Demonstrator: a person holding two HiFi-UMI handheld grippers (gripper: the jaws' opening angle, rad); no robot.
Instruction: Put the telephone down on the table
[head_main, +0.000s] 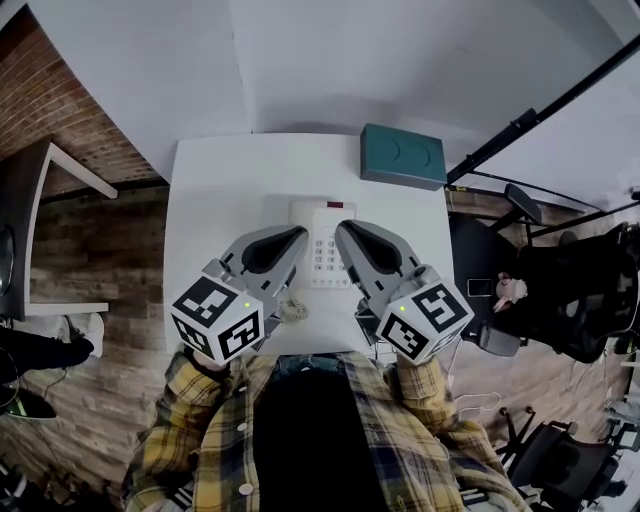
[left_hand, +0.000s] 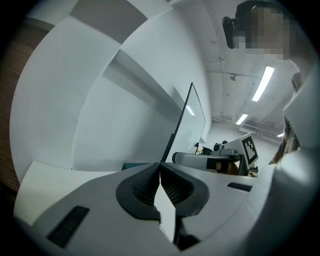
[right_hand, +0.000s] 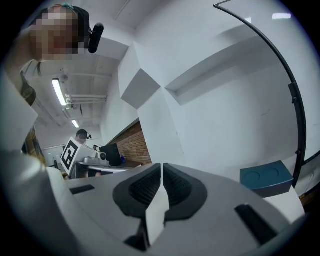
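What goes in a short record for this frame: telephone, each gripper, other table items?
telephone: lies flat on the white table, held by neither gripper
coiled cord: on the table at the telephone's near left
left gripper: jaws together, nothing between them
right gripper: jaws together, nothing between them
teal box: far right table corner, apart from the telephone

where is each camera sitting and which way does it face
Head view: on the person's head, looking steeply down at the table, telephone and teal box; left gripper, right gripper and plaid shirt show.
Left gripper view: rides the left gripper, looking along its shut jaws across the table; right gripper's marker cube shows.
Right gripper view: rides the right gripper, looking along its shut jaws; left gripper's marker cube shows.
Shared: teal box in all three.
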